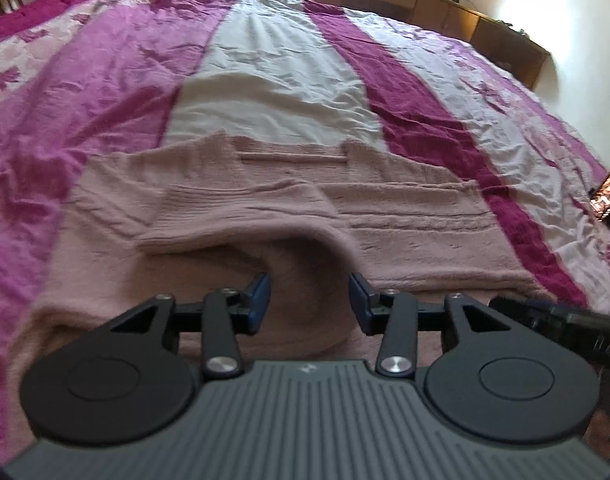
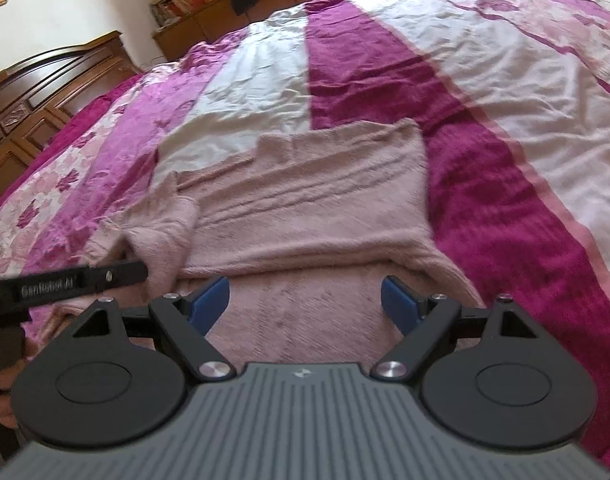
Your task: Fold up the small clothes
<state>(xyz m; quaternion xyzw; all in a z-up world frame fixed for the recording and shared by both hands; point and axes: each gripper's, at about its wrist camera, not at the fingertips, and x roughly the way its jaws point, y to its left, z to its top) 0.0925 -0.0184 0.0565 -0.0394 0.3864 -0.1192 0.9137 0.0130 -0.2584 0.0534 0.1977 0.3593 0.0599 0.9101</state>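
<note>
A pale pink knitted sweater (image 1: 405, 216) lies flat on the bedspread, with a sleeve folded across its body (image 1: 241, 212). In the right wrist view the same sweater (image 2: 305, 208) stretches away from me, folded edge near the front. My left gripper (image 1: 309, 300) hovers open just above the sweater's near part, nothing between its blue pads. My right gripper (image 2: 305, 300) is also open over the near hem, wider apart. The left gripper's body (image 2: 81, 280) shows at the left of the right wrist view, beside the folded sleeve (image 2: 165, 224).
The bedspread (image 1: 265, 72) has magenta, pink and cream stripes and is wrinkled. Wooden cabinets (image 1: 445, 4) run along the far side, a dark wooden headboard (image 2: 45, 92) on the left. A phone on a stand (image 1: 609, 196) sits at the right edge. A hand (image 2: 5, 380) holds the left gripper.
</note>
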